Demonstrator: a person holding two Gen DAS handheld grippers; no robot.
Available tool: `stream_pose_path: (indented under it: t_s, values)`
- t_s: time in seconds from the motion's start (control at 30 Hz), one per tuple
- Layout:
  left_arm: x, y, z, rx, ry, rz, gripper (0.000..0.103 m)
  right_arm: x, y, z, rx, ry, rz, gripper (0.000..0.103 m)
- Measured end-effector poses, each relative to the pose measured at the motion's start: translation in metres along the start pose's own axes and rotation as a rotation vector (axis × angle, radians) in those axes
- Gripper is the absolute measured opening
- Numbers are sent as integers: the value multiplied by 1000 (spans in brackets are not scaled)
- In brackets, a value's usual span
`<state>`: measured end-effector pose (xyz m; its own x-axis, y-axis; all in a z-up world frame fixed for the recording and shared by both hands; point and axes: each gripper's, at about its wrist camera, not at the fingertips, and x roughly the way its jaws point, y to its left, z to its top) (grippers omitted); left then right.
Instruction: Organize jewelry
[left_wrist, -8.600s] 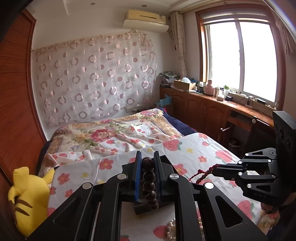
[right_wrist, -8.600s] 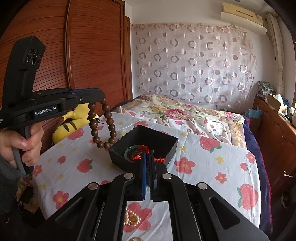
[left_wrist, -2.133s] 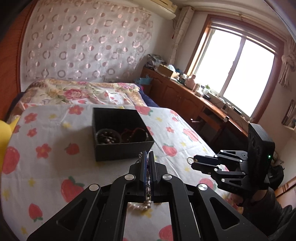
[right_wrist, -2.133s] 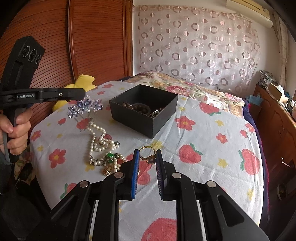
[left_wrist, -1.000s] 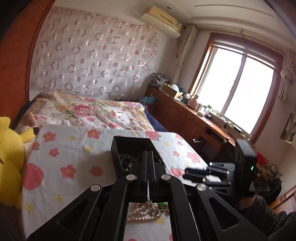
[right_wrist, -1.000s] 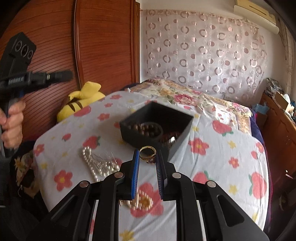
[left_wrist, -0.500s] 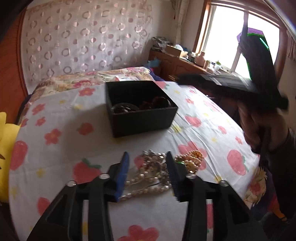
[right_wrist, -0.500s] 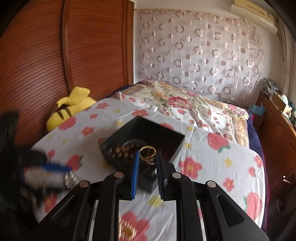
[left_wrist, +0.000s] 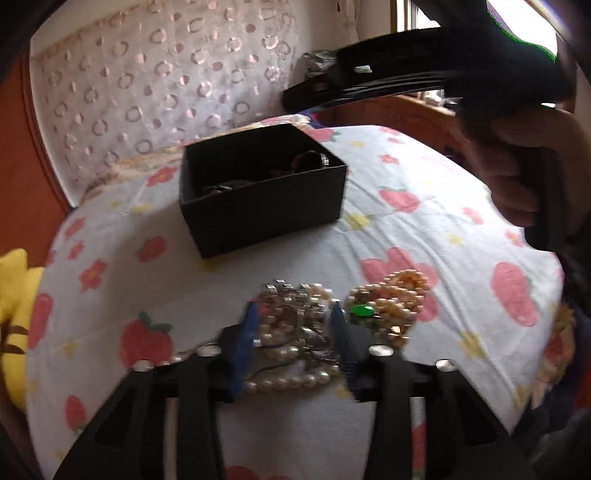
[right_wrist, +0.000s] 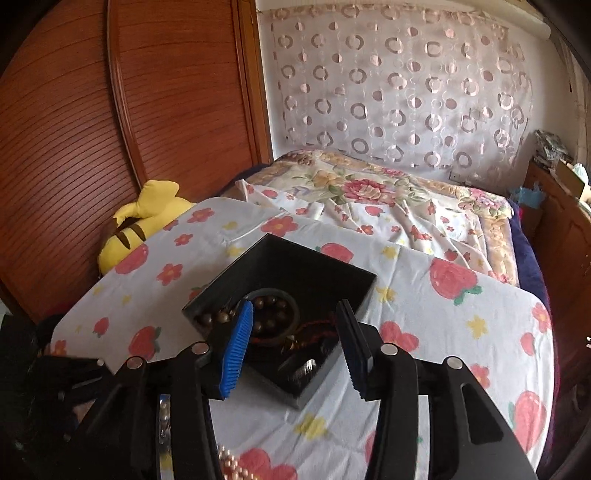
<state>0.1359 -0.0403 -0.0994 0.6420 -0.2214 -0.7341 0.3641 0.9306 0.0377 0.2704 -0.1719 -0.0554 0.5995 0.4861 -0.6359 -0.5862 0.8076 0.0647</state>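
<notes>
A black box (left_wrist: 258, 192) stands on the flowered cloth; it also shows in the right wrist view (right_wrist: 295, 269). It holds a brown bead bracelet (right_wrist: 273, 312) and a red cord (right_wrist: 314, 328). My left gripper (left_wrist: 295, 325) is open, its jaws either side of a heap of white pearls and a silver piece (left_wrist: 295, 317) on the cloth. A peach pearl heap with a green stone (left_wrist: 391, 299) lies just right of it. My right gripper (right_wrist: 291, 336) is open and empty, above the box.
The cloth-covered board (right_wrist: 461, 325) lies on a bed. A yellow plush toy (right_wrist: 147, 218) sits at its left edge by a wooden wardrobe (right_wrist: 110, 110). A wooden cabinet (right_wrist: 565, 229) runs along the right. A pearl strand (right_wrist: 232, 465) lies near the front edge.
My right gripper has opened over the box and the gold ring it held is gone from its jaws. My left gripper has come down around the pearl heap, still open.
</notes>
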Motion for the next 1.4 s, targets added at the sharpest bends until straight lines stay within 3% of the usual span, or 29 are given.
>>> stream_pose_path:
  t_s: [0.07,0.27,0.5,0.67,0.9,1.03,1.23,1.3,1.4]
  values:
    - [-2,2,0,0,3,-21,15,-12,2,-10,-10,-14,7,50]
    - [-38,21,5,-60,-102,-58,11,-32,13,-44,-19,-9,60,50]
    - [-74,60,22,-189,-208,-172,7,-2,53,-73,-95,82,147,50]
    - [-84,71,27,-207,-240,-162,7,13,73,-78,-126,115,186,49]
    - [-107,85,43,-233,-318,-177,7,17,74,-76,-125,136,169,49]
    - [-110,86,59,-221,-341,-166,7,19,62,-79,-91,173,164,33]
    - [-107,88,66,-220,-339,-158,7,30,67,-88,-106,217,146,25]
    - [-103,90,67,-222,-333,-152,7,33,68,-86,-108,224,142,9]
    - [-97,94,69,-227,-327,-145,7,29,72,-86,-130,221,141,8]
